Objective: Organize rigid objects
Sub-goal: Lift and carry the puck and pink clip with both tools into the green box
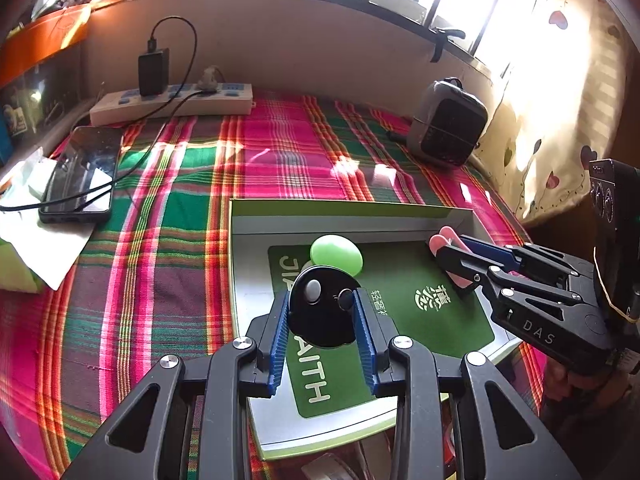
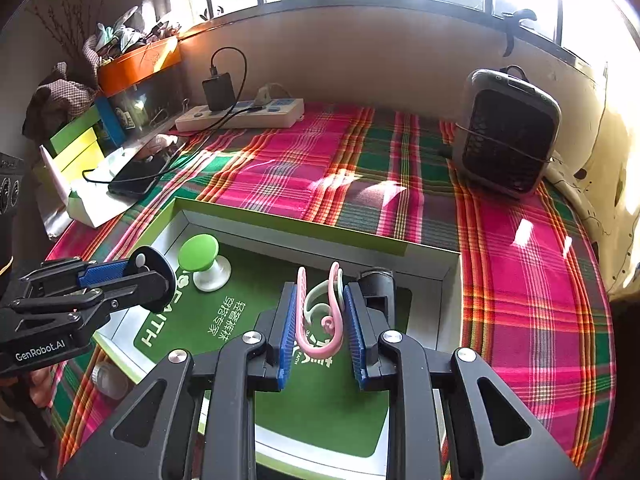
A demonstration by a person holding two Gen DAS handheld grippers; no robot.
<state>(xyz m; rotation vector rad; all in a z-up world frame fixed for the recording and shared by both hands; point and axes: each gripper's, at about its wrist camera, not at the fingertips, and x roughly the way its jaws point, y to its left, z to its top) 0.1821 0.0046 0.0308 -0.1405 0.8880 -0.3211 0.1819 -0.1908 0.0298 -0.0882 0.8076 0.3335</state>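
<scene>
My left gripper point(image 1: 322, 300) is shut on a black round disc point(image 1: 320, 322) that has a grey button and a small knob. It hangs over a shallow green-rimmed box point(image 1: 352, 209) with a green printed floor. A green-capped knob point(image 1: 336, 255) stands on a white foot inside the box, just beyond the disc. My right gripper point(image 2: 320, 292) is shut on a pink hook point(image 2: 316, 353) and a pale green hook point(image 2: 316, 294), also above the box point(image 2: 280, 225). The right wrist view shows the left gripper point(image 2: 134, 276) with the disc point(image 2: 156, 280) beside the knob point(image 2: 199, 252). A black piece point(image 2: 376, 280) sits behind the right finger.
A plaid cloth point(image 2: 520, 300) covers the table. A power strip point(image 2: 240, 116) with a charger lies by the back wall, and a phone point(image 1: 80, 176) on its cable lies on the left. A grey heater point(image 2: 506, 136) stands at the back right. A small bottle point(image 2: 108, 378) lies by the box's near corner.
</scene>
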